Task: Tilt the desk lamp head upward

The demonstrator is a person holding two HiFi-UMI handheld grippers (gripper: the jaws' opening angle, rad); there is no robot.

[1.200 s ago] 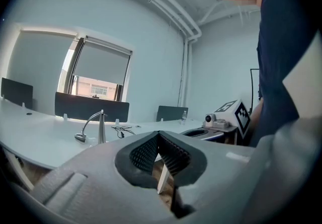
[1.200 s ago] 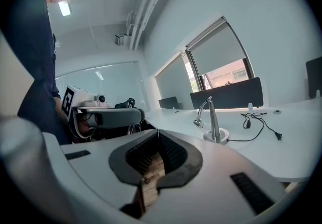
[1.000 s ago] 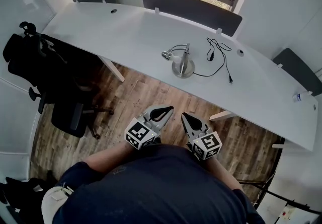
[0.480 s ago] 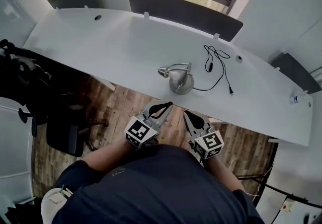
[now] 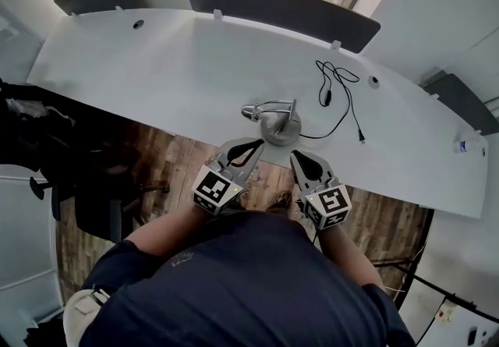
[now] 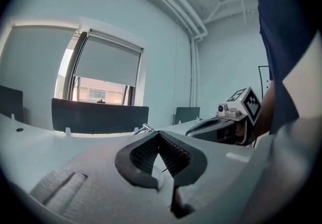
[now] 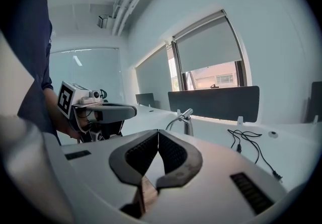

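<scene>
— Any change over the last second?
— Stepped up to the table (image 5: 156, 65). Both grippers carried forward with the body, tips now at its near edge, over the wooden floor (image 5: 175, 162).
— And the desk lamp (image 5: 281, 127)?
— Standing close to that near edge, just beyond the tips. Lamp head (image 5: 251, 111) out to the left of the base. Untouched, not yet tilted.
— Left gripper (image 5: 257, 144)?
— Pressed together, nothing between the pads. Same for the right gripper (image 5: 295, 154).
— Meaning for the task?
— Approach nearly done, by the look of it. Still to come: spreading one gripper, reaching the head, then lifting it upward.
</scene>
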